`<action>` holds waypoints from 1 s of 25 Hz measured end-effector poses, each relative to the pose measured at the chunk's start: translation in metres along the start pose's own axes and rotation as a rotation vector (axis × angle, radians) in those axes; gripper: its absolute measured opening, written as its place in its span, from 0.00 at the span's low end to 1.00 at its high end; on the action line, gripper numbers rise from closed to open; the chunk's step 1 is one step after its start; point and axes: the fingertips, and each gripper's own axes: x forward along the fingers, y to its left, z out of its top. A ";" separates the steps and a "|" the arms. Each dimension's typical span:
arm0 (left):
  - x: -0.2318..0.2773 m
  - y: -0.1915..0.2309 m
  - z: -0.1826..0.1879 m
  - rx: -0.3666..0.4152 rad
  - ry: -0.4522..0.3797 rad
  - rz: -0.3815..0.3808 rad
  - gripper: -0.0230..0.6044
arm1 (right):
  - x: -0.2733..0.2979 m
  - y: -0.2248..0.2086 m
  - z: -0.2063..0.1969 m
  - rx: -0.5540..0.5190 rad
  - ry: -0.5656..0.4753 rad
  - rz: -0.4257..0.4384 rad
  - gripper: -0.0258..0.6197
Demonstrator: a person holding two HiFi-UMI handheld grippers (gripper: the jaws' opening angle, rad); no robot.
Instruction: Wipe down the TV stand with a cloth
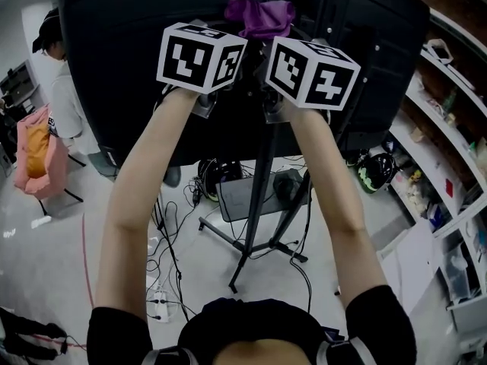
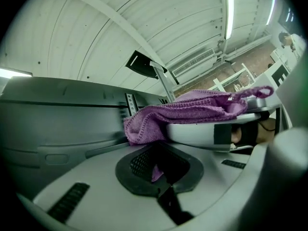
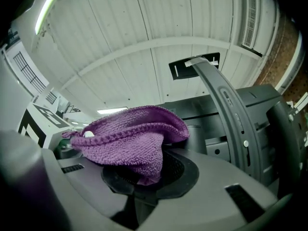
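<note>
Aloft, left gripper (image 2: pixel 159 168) (right gripper (image 3: pixel 144 178) too) pinches cloth (image 1: pixel 260 15).

The cloth (image 3: pixel 127 138) is nubby knitted fabric; the TV stand (image 1: pixel 262 175) is matt metal.

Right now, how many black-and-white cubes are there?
2: one cube on the left gripper, one on the right gripper, side by side, near the purple cloth.

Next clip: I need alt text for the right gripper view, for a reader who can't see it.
A purple cloth is pinched in the right tongs and bunched up above them. Behind it rises a grey curved stand column, seen from below against a white panelled ceiling.
</note>
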 end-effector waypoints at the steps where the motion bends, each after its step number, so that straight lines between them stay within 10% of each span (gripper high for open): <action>1: 0.003 -0.003 0.000 0.002 0.001 -0.011 0.05 | -0.002 -0.003 0.000 0.000 0.000 -0.007 0.14; 10: -0.002 -0.009 -0.001 0.006 -0.004 -0.009 0.05 | -0.008 0.006 0.002 0.006 -0.004 0.018 0.14; 25: -0.136 0.071 -0.049 0.025 0.111 0.271 0.05 | 0.017 0.158 -0.033 0.151 -0.017 0.388 0.14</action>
